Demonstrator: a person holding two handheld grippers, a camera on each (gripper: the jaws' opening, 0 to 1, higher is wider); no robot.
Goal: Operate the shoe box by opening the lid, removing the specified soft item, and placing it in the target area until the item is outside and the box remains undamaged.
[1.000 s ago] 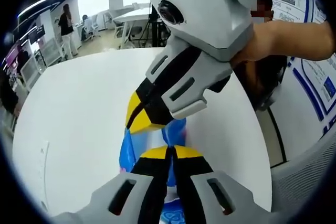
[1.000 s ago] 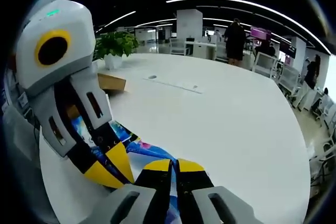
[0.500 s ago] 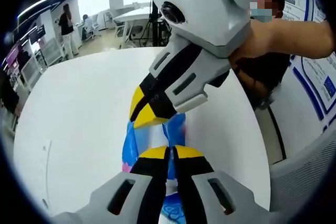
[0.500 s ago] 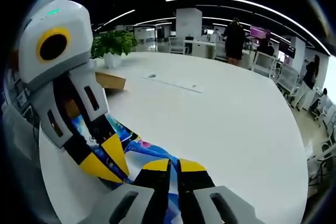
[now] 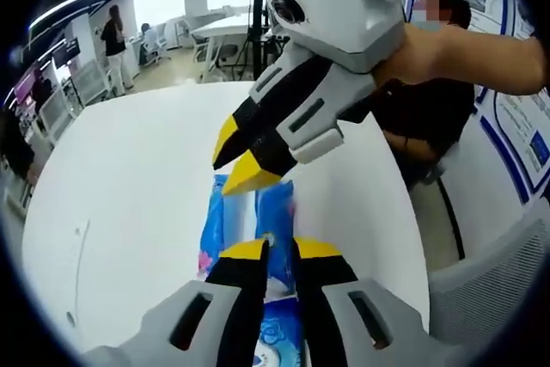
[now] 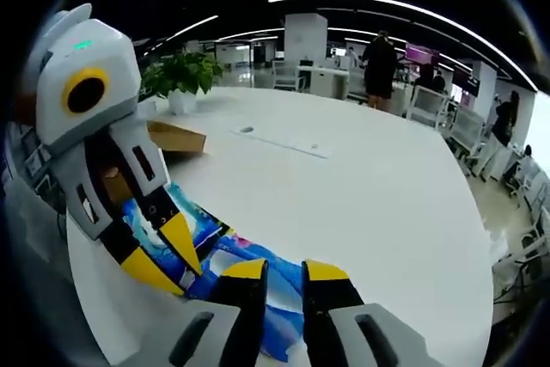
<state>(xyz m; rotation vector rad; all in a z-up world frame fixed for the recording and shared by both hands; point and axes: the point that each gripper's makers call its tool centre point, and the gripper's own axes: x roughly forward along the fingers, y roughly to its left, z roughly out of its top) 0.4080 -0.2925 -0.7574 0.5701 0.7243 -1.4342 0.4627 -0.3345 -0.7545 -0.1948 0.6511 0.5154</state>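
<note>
Left gripper view: the left gripper [image 5: 275, 245] now shows a gap between its yellow tips where they were pressed together half a second ago, so I judge it is letting go of the blue printed cloth [image 5: 230, 221] lying on the white table [image 5: 129, 178] just ahead of the jaws. The right gripper [image 5: 241, 161] hangs above the cloth, jaws parted too.

Right gripper view: its own jaws stand spread over the cloth [image 6: 249, 259]. Beyond the left gripper [image 6: 168, 251] sits the cardboard shoe box [image 6: 176, 137], with a potted plant [image 6: 179, 79] farther off. Nothing blocks withdrawal.
</note>
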